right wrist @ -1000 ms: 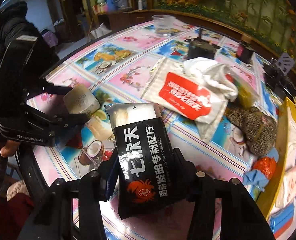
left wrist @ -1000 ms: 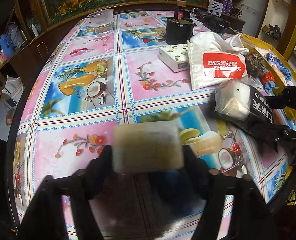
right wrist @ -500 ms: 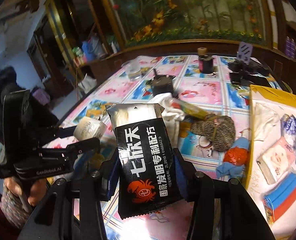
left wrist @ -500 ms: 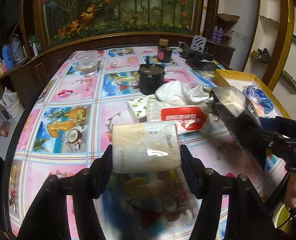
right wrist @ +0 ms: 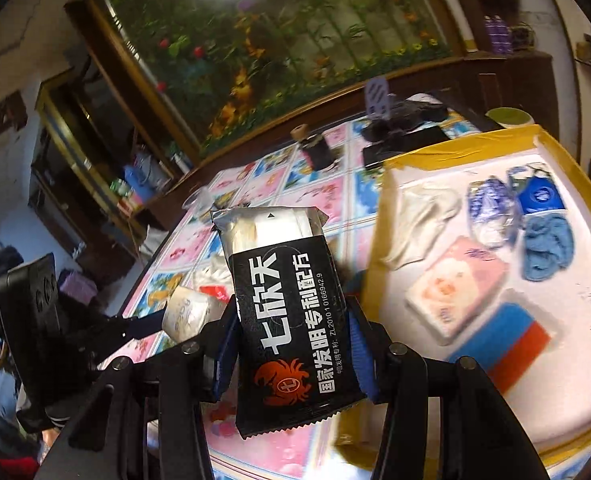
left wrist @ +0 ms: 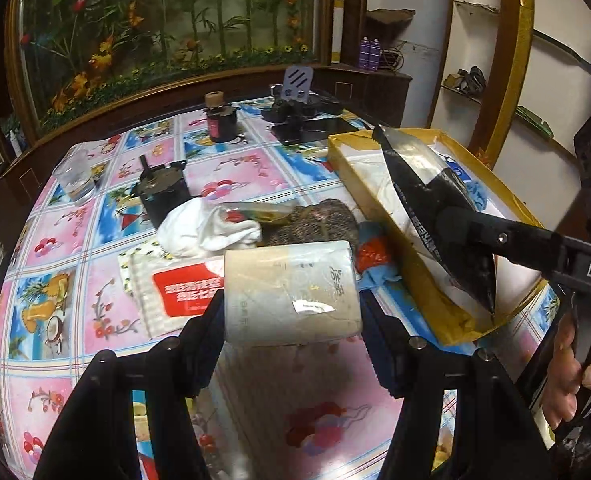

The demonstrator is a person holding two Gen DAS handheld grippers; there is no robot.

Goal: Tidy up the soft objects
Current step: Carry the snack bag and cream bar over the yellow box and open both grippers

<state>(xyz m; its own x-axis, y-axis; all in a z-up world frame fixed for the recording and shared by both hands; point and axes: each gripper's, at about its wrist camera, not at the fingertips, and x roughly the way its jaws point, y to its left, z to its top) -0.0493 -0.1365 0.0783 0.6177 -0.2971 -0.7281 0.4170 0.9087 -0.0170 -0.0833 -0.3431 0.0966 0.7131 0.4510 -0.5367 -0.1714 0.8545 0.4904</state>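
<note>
My left gripper (left wrist: 291, 316) is shut on a pale wrapped tissue pack (left wrist: 291, 292), held above the flowered tablecloth. My right gripper (right wrist: 291, 336) is shut on a black packet with white lettering and an orange crab (right wrist: 291, 300); from the left wrist view that packet (left wrist: 435, 196) hangs over the yellow-rimmed tray (left wrist: 375, 196). The tray (right wrist: 455, 144) holds a pink tissue pack (right wrist: 455, 288), a blue-and-red sponge (right wrist: 503, 336), blue cloth (right wrist: 547, 248) and other soft items. On the table lie a white pack with a red label (left wrist: 179, 284), a white cloth (left wrist: 203, 224), a brown knitted piece (left wrist: 315, 220) and a red-and-blue bundle (left wrist: 375, 260).
Hard things stand farther back: a black motor (left wrist: 163, 192), a clear cup (left wrist: 75, 176), a dark jar (left wrist: 219, 120) and black devices (left wrist: 299, 120). A wall mural and wooden shelving lie behind. A person's hand (left wrist: 567, 376) holds the right gripper's handle.
Both grippers have lifted and swung rightward toward the yellow tray with their packs. The right gripper has rolled, so the scene now tilts, and its black packet hangs over the tray.
</note>
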